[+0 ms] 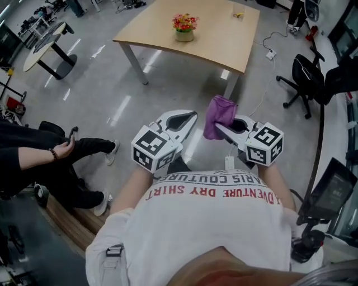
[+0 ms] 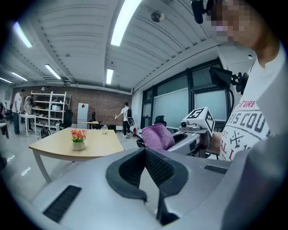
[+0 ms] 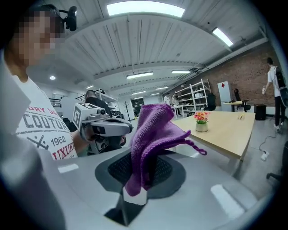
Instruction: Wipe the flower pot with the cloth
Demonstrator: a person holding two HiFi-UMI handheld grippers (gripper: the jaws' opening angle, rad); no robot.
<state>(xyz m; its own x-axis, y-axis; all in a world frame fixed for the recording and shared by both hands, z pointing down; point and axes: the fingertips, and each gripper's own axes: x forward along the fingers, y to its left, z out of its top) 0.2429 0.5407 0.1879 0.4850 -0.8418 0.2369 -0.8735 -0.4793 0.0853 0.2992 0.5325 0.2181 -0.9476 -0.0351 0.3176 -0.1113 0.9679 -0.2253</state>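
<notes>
A small pot of red and yellow flowers [image 1: 184,29] stands on a light wooden table [image 1: 162,22] some way ahead of me, out of reach of both grippers. The pot also shows in the left gripper view [image 2: 78,140] and the right gripper view [image 3: 201,121]. My right gripper [image 1: 219,126] is shut on a purple knitted cloth [image 1: 219,116], which bunches up above the jaws [image 3: 153,134]. My left gripper [image 1: 190,117] is shut and holds nothing; its pads meet [image 2: 145,150]. Both are held at chest height, side by side, and point toward the table.
A person sits at the left [image 1: 45,156] with legs stretched over the grey floor. A black office chair [image 1: 305,78] and cables lie right of the table. A round table [image 1: 47,42] stands far left. A small yellow item [image 1: 239,15] lies at the table's far side.
</notes>
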